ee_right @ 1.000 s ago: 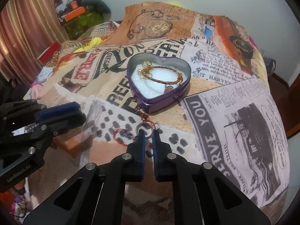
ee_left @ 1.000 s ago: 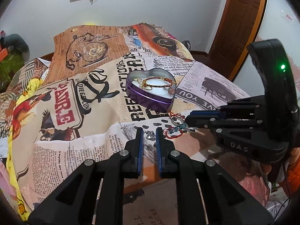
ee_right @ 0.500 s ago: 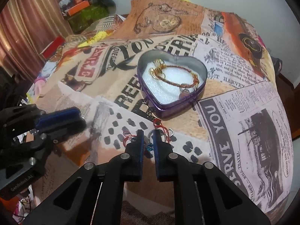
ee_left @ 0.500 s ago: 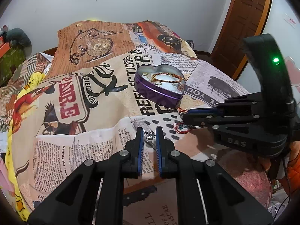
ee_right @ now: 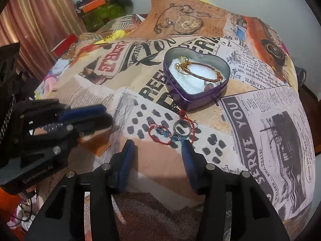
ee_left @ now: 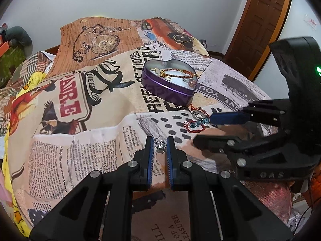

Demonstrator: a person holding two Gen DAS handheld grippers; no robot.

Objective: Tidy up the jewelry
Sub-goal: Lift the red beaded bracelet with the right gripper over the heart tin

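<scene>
A purple heart-shaped tin (ee_left: 166, 89) (ee_right: 180, 94) stands on the printed cover and holds a gold and red braided bracelet (ee_left: 177, 73) (ee_right: 200, 74). A red cord bracelet with blue beads (ee_right: 160, 133) (ee_left: 195, 125) and a silver ring (ee_right: 181, 129) lie on the cloth just in front of the tin. My right gripper (ee_right: 157, 143) (ee_left: 202, 129) hovers at that bracelet. Its jaws are opening and stand wide, and the pads press on nothing. My left gripper (ee_left: 160, 143) (ee_right: 108, 118) is shut, with a small silver earring (ee_left: 160, 145) at its fingertips.
The cover (ee_left: 80, 160) drapes a bed that falls away at the sides. A wooden door (ee_left: 260, 20) stands at the back right. Boxes and clutter (ee_right: 100, 10) sit by a curtain (ee_right: 40, 24) at the far left. A reddish cloth (ee_right: 150, 210) lies near the front edge.
The right jaws went from shut to wide apart, and the red bracelet lies on the cloth before them. The left gripper stayed shut with the earring at its tips.
</scene>
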